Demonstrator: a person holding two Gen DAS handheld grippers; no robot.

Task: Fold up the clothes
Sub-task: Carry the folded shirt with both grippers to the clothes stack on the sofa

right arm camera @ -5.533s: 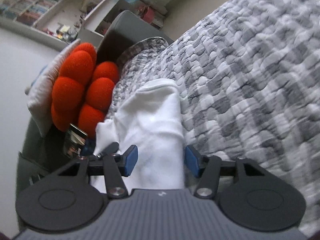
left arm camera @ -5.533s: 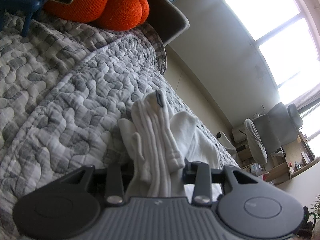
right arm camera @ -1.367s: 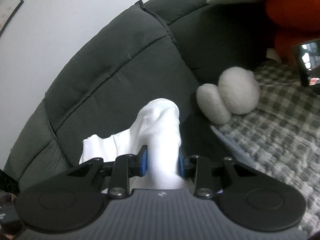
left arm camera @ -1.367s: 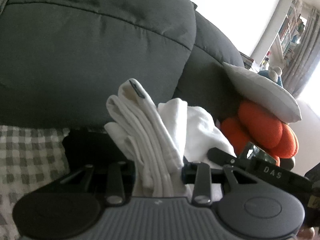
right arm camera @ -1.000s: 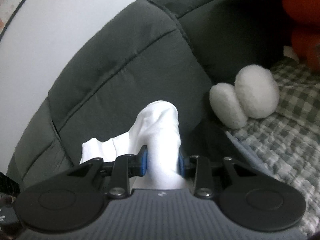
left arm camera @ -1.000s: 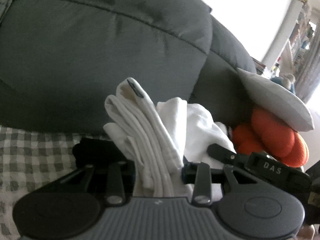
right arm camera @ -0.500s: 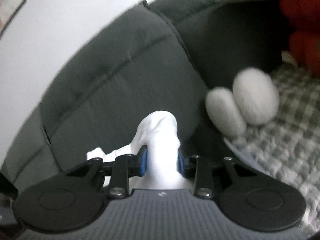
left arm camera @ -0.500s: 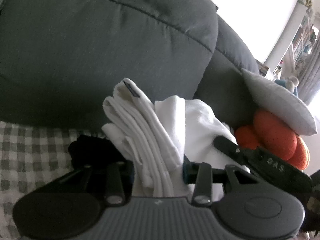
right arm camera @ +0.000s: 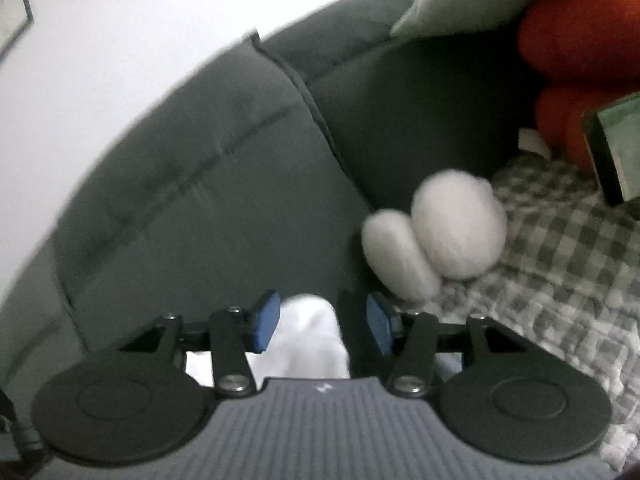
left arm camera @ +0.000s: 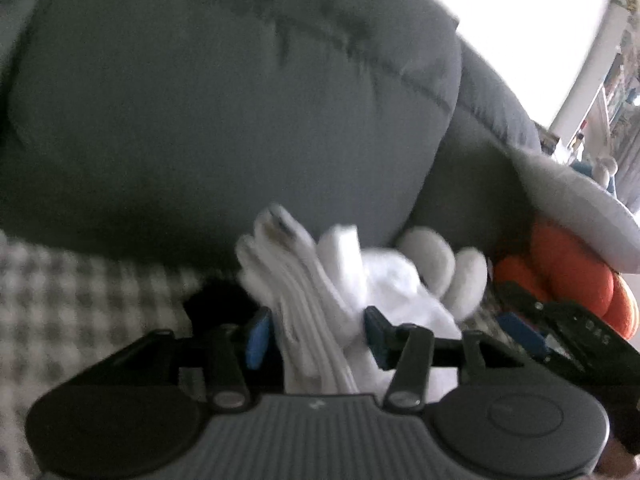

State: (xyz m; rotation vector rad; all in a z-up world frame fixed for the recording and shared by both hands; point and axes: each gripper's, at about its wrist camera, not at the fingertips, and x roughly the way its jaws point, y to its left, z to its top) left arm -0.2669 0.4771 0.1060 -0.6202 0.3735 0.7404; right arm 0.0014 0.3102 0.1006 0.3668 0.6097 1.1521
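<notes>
White cotton fills the near ground of both views: the folded white garment (left arm camera: 316, 316) stands between the blue pads of the left tool (left arm camera: 316, 334), whose fingers are spread with a gap on either side of the cloth, so the tool is open. Its layered edges form ribbed bands and a small dark tag shows at the top, though motion blur smears the detail. In the right wrist view the same garment (right arm camera: 314, 336) rises as a soft rounded hump between the pads of the right tool (right arm camera: 320, 326), also parted and clear of the fabric. The garment's lower part is hidden behind both tool bodies.

Just beyond lies a grey-and-white checked quilt (right arm camera: 560, 264) with a puffy stitched surface. On it, near the garment, rest two fuzzy white oval shapes (right arm camera: 440, 232); what they are cannot be told. A black lump (left arm camera: 212, 300) beside the garment is too dark to identify.

Behind rises the dark grey sofa back (left arm camera: 224, 100), smooth with seams. At the right, an orange knitted cushion (left arm camera: 560, 268) sits under a pale pillow (left arm camera: 580, 208), both cut off by the frame.
</notes>
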